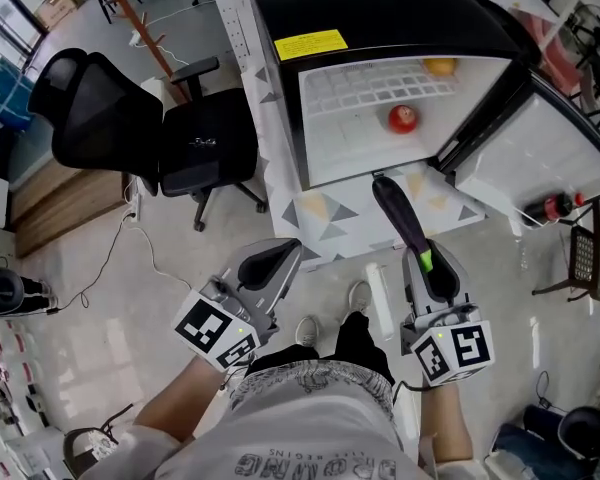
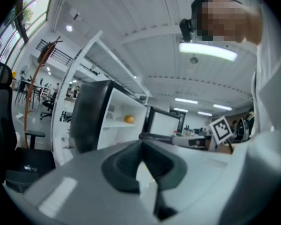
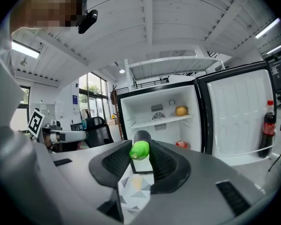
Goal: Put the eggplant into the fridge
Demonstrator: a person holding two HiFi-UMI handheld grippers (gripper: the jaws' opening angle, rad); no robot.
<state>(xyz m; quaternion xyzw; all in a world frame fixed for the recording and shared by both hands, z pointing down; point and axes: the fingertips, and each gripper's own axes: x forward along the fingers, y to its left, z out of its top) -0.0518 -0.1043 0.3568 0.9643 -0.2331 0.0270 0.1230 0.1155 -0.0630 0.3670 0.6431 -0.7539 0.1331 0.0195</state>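
Observation:
The eggplant is long and dark purple with a green stem end. My right gripper is shut on it near the stem, and its body points toward the open fridge. In the right gripper view the fridge stands straight ahead, door swung to the right. My left gripper hangs lower left of the fridge, shut with nothing in it; the left gripper view shows its pads meeting.
Inside the fridge a red fruit lies on the floor and an orange one on the shelf. The door holds a cola bottle. A black office chair stands at left. The fridge rests on a patterned cabinet.

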